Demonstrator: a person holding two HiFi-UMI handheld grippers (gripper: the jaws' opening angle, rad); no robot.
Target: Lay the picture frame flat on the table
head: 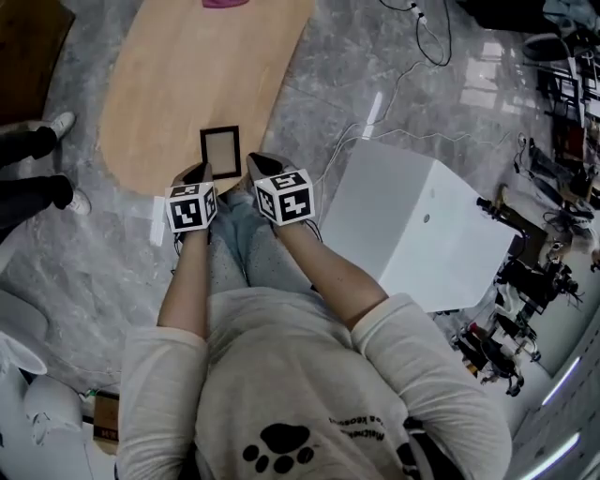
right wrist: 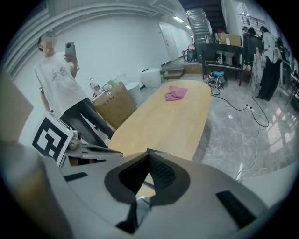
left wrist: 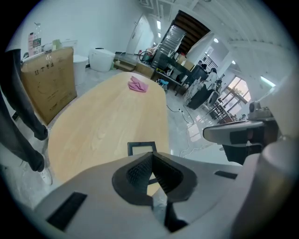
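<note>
A small black picture frame [head: 220,147] with a pale centre lies flat on the light wooden oval table [head: 169,75], close to its near end. In the left gripper view the frame [left wrist: 141,147] shows just beyond the jaw tips. Both grippers hover side by side over the table's near edge, short of the frame. My left gripper [head: 199,173] [left wrist: 150,158] is shut with nothing between its pads. My right gripper [head: 262,164] [right wrist: 147,153] is also shut and empty. In the right gripper view only a dark edge of the frame [right wrist: 160,151] peeks over the jaws.
A pink cloth [head: 225,3] [left wrist: 138,85] [right wrist: 176,93] lies at the table's far end. A white box [head: 412,225] stands on the floor to the right, with cables beyond it. A cardboard box [left wrist: 49,79] and a standing person [right wrist: 60,88] are to the table's left.
</note>
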